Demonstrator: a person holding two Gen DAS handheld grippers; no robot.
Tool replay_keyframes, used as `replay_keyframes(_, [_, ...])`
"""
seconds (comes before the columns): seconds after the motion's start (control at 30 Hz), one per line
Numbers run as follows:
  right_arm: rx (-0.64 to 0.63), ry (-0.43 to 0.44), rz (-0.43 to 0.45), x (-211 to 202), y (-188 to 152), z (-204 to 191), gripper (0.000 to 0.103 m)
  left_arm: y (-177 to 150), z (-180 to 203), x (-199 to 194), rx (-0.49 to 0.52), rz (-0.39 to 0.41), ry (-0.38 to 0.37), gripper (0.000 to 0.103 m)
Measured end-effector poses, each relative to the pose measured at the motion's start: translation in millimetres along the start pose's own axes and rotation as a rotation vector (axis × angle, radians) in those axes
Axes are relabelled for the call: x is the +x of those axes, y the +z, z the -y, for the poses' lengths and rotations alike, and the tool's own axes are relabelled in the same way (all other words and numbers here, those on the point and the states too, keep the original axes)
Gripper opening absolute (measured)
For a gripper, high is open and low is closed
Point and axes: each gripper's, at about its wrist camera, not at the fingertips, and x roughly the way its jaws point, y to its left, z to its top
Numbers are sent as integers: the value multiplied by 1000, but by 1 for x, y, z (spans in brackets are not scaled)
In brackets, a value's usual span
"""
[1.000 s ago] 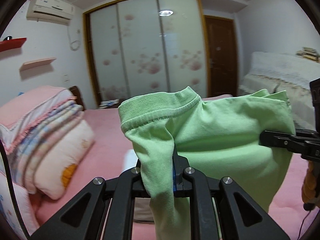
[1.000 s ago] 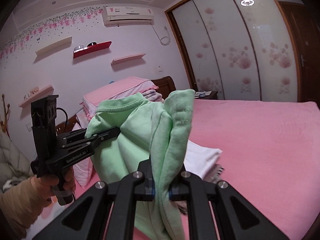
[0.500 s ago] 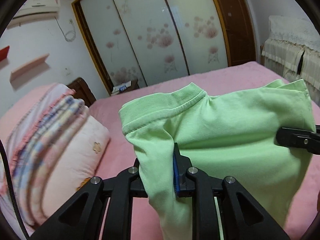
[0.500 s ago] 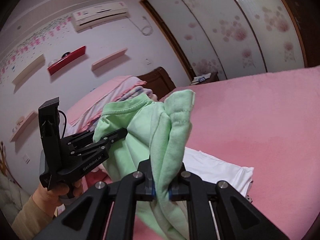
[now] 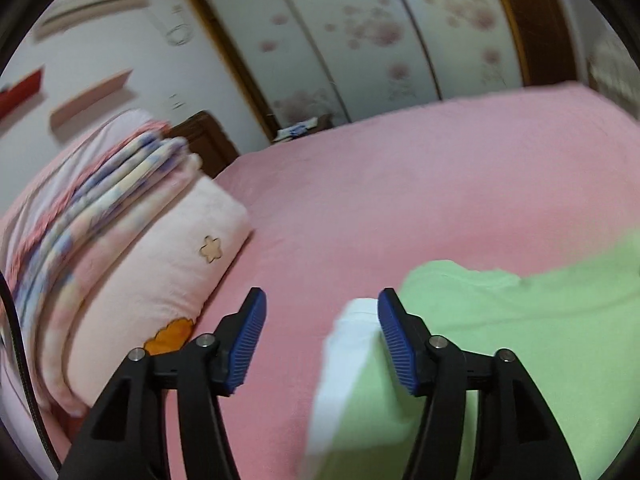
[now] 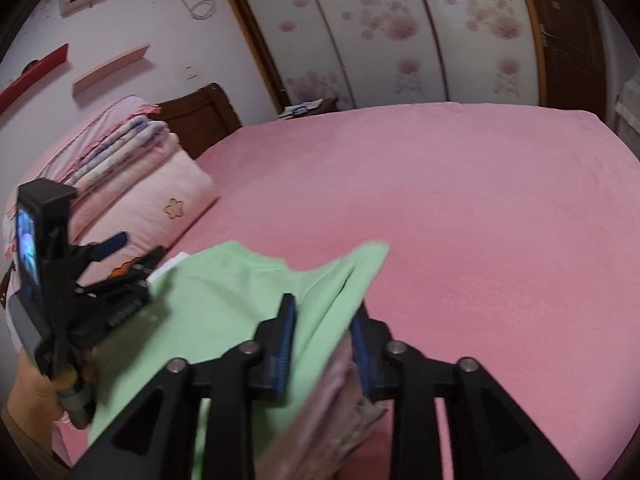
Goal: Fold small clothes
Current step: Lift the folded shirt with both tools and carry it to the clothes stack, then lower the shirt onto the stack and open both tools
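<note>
A light green small shirt (image 5: 520,340) lies on top of a pile of clothes on the pink bed; it also shows in the right wrist view (image 6: 224,304). A white folded garment (image 5: 344,364) sticks out from under its left edge. My left gripper (image 5: 320,336) is open and empty, just left of the shirt; it also shows in the right wrist view (image 6: 124,256). My right gripper (image 6: 322,340) is open, its jaws either side of the shirt's right edge. A pinkish garment (image 6: 336,396) lies under the shirt there.
The pink bed (image 6: 460,200) stretches ahead and to the right. Folded quilts and a pink pillow (image 5: 160,264) are stacked at the left by the dark headboard (image 6: 192,120). Sliding wardrobe doors (image 6: 400,28) stand behind the bed.
Both grippers came down with the green shirt and opened. The shirt, held up before, now lies on the clothes pile.
</note>
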Motion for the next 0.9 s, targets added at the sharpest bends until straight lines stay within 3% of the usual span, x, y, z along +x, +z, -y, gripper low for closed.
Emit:
replay_keyframes(0.07, [20,-27,40,-11,-2,13,43,-3,-26,-11,-69,30,58,71])
replay_keyframes(0.17, [16,-16,94,-32,2,18,43,-10,-54,-25,-133,50,77,72])
replay_keyframes(0.37, [-84,73,131,-75,-3,-24,43,-31,-73,-42,-146,38,-13,72])
replay_keyframes(0.6, [-157,185,44,-81,-48,-79,43,-77,-45,-82,-128,54,-172,72])
replay_keyframes(0.73, [-217,155,-4,-71,-92,-95,43,-115,-22,-82,-72,12,-168,71])
replay_keyframes(0.9, [-256,138,11,-72,-127,-91,43,-148,-35,-86,-213,27,-250,78])
